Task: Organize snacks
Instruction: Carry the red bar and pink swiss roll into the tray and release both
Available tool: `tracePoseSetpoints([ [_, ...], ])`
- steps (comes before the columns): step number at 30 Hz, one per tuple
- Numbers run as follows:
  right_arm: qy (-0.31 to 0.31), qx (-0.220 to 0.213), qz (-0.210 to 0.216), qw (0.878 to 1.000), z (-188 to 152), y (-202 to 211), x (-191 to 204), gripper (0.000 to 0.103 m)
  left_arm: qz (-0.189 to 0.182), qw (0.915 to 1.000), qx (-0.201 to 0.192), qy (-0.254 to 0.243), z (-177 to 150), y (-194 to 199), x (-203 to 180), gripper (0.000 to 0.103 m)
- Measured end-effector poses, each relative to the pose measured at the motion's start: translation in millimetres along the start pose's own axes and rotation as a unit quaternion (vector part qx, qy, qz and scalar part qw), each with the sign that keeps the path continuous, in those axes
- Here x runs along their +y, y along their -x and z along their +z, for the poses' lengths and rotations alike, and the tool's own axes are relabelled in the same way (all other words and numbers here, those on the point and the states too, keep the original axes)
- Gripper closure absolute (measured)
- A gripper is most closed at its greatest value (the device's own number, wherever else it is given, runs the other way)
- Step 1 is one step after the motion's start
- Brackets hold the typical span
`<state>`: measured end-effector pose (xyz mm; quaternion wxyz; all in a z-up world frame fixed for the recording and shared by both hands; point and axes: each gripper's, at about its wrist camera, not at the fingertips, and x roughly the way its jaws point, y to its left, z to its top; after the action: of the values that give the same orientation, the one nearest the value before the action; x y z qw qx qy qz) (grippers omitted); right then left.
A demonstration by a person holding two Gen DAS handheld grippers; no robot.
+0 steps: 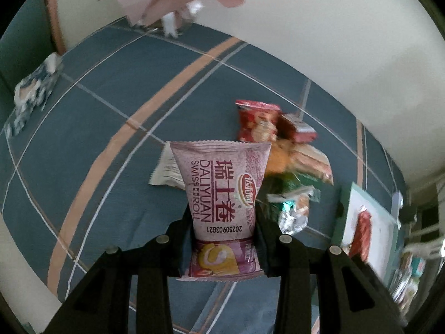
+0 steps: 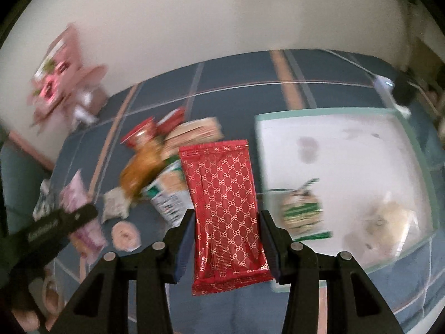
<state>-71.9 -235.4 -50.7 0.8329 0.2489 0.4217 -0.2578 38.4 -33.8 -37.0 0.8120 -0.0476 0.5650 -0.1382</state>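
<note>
My left gripper (image 1: 224,217) is shut on a pink Swiss roll packet (image 1: 219,183), held above the blue checked cloth (image 1: 111,105). My right gripper (image 2: 226,220) is shut on a red packet with a gold pattern (image 2: 225,200), lifted over the cloth beside a white tray with a pale green rim (image 2: 414,144). A pile of snack packets (image 2: 161,161) lies left of the tray; in the left wrist view the same snack pile (image 1: 278,144) sits just past the pink packet. The left gripper and its pink packet (image 2: 80,214) show at the lower left of the right wrist view.
A green-striped packet (image 2: 301,211) and a pale snack (image 2: 389,214) lie in the tray. A pink gift box with a bow (image 2: 58,69) stands at the back left by the wall. A round wrapped snack (image 2: 125,235) lies on the cloth. A patterned packet (image 1: 33,94) lies far left.
</note>
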Motion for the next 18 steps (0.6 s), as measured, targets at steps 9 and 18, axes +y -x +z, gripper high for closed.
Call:
tracePoseSetpoints([
  [9,-0.087,-0.009,-0.043,0.995,16,5,-80,0.055,-0.011,0.9963,0.01,-0.084,-16,-7,-58,0.064],
  [18,-0.146,-0.018,-0.076,0.986,27,0,-145,0.055,-0.037,0.9817,0.007,-0.187,-33,-12,-139,0.064],
])
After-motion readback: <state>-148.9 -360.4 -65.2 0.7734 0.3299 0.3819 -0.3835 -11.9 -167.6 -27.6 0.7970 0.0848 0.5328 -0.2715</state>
